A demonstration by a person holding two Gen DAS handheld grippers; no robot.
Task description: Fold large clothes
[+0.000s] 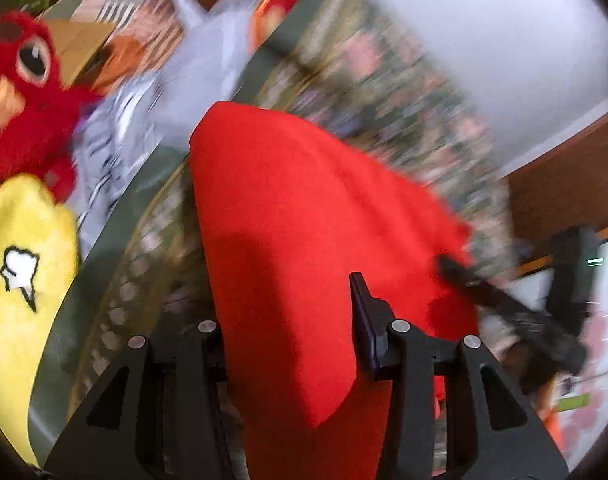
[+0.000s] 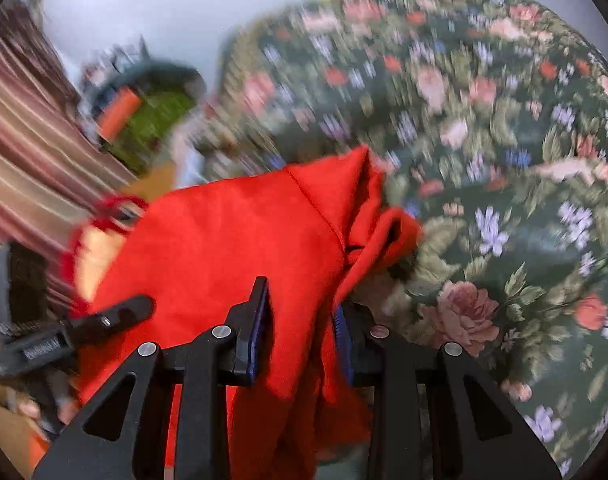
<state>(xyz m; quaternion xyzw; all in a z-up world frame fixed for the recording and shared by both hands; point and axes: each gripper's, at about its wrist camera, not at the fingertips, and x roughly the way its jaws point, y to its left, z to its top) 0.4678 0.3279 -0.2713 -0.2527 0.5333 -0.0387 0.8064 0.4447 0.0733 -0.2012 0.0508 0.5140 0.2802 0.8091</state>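
A large red garment (image 1: 304,216) hangs stretched between both grippers above a floral bedspread (image 1: 388,92). My left gripper (image 1: 292,320) is shut on the garment's edge, and the cloth drapes over its left finger and hides it. My right gripper (image 2: 300,320) is shut on a bunched part of the same red garment (image 2: 240,240), which spreads away to the left. The left gripper (image 2: 104,320) shows at the left of the right wrist view, and the right gripper (image 1: 484,288) shows at the right of the left wrist view. Both views are motion-blurred.
A red plush toy (image 1: 28,96) and a yellow plush toy (image 1: 20,280) lie at the left beside grey striped clothes (image 1: 116,132). The floral bedspread (image 2: 484,140) fills the right wrist view. A striped curtain (image 2: 28,152) and a wooden frame (image 1: 564,176) stand at the sides.
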